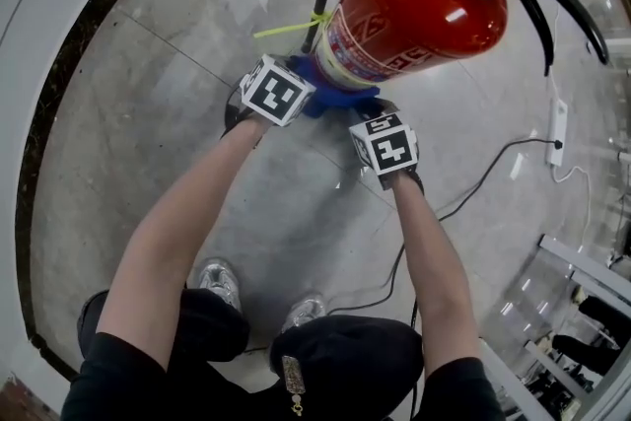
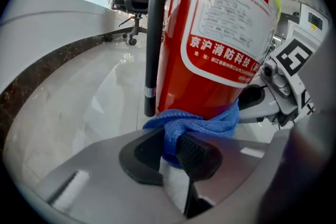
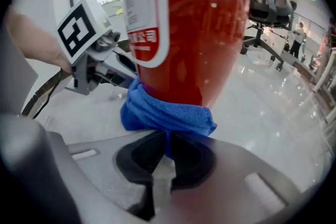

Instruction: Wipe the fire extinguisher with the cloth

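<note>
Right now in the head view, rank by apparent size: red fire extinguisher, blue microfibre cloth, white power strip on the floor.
1. Red fire extinguisher, by far the largest.
2. Blue microfibre cloth, only partly visible.
3. White power strip, smallest, though it lies farther from the camera, so its true size is unsure.

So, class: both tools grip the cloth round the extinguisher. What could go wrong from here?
A hard pull by the left tool and right tool on the cloth could tip the fire extinguisher, which seems unsupported on the floor.
Sliding the cloth upward might snag it on the black hose or yellow tie.
</note>
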{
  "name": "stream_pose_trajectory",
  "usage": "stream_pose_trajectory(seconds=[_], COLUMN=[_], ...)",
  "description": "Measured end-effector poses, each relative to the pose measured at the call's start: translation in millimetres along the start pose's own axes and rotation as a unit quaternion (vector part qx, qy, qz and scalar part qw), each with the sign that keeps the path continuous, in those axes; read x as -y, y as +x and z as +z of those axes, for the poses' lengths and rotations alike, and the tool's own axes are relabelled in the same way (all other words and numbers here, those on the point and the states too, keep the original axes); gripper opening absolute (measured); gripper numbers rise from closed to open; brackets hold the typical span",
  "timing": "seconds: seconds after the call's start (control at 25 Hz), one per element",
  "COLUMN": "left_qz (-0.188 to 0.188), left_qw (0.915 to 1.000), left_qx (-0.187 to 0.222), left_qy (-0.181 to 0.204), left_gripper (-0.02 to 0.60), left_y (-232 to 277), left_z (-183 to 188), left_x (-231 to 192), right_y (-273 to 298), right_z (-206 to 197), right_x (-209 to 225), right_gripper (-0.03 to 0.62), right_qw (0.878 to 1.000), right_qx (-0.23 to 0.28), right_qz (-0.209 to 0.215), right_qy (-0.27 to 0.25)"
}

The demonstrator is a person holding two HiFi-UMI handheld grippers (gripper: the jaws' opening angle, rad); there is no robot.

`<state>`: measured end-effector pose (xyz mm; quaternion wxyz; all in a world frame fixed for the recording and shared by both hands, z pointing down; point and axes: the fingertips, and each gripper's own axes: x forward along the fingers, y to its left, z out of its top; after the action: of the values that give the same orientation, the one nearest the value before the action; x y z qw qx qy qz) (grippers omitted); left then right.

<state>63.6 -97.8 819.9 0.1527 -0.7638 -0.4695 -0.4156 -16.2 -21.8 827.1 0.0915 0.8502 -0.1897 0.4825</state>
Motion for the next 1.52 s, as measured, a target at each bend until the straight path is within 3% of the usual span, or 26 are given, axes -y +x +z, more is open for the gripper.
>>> stream_pose_trajectory(seconds=[0.16,0.24,0.4,0.52,0.76,0.96,1.16,1.36,1.52], left_qz=[-0.009,-0.025,-0.075,-0.077,-0.096,-0.099,-0.085,-0.066,-0.076], left_qw=[0.9997,0.9995,0.995,0.9922,0.9903,0.9895,0.9863,0.9825,0.9752], left_qx=[-0.005,-0.009,-0.03,-0.027,0.013,0.049,0.086,0.119,0.144], left_qy=[-0.021,-0.014,0.06,0.095,0.099,0.094,0.112,0.127,0.149], left_gripper=[0.051,0.051,0.051,0.051,0.051,0.051,0.051,0.051,0.051], left_y=[2.1,1.3,-16.2,-42.6,-102.8,-146.7,-191.4,-237.2,-275.0], left_z=[-5.5,-6.7,1.4,18.8,69.3,108.0,142.8,170.2,181.1], left_x=[12.7,26.9,59.5,65.8,95.3,117.6,122.6,114.0,114.6], right_y=[3.7,-1.2,-28.3,-56.1,-111.7,-180.0,-244.9,-289.7,-301.1], right_z=[-2.9,-3.4,17.0,34.8,75.1,124.4,165.1,180.2,165.8], right_x=[26.7,39.1,56.5,59.5,67.4,74.7,70.4,49.8,14.5], right_gripper=[0.024,0.023,0.023,0.023,0.023,0.023,0.023,0.023,0.023], right_qw=[1.0,0.999,0.995,0.993,0.989,0.975,0.961,0.95,0.956], right_qx=[-0.012,-0.005,0.052,0.08,0.126,0.204,0.262,0.301,0.288], right_qz=[-0.022,-0.037,-0.052,-0.049,-0.06,-0.072,-0.078,-0.066,-0.045], right_qy=[0.001,0.022,0.073,0.067,0.052,0.056,0.043,0.047,0.035])
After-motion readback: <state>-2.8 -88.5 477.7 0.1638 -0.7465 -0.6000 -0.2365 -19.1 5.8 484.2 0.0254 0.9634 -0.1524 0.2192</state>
